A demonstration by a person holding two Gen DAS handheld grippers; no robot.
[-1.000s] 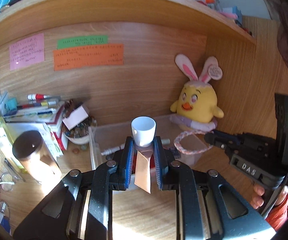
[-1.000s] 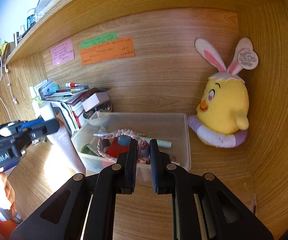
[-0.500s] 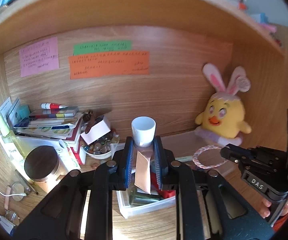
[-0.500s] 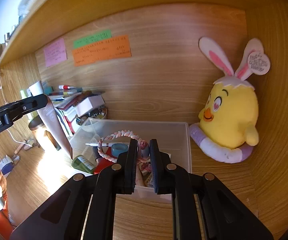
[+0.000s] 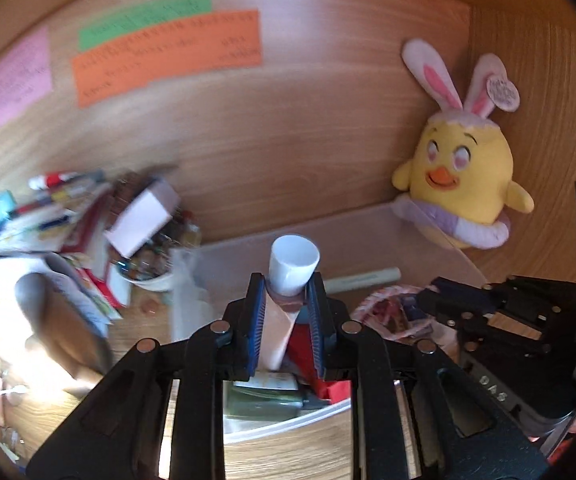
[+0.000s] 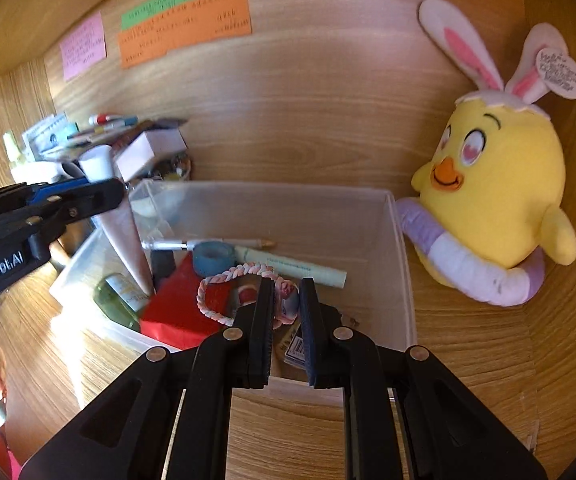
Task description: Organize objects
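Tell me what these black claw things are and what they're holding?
They are two hand-held grabbers, each carrying a camera that looks along its fingers; each picture comes from one camera. The left gripper pinches a pink squeeze tube with a white cap. The right gripper pinches a pink-and-white braided hair ring. Both hover over a clear plastic box of small things on a wooden desk, beside a yellow plush chick with bunny ears.
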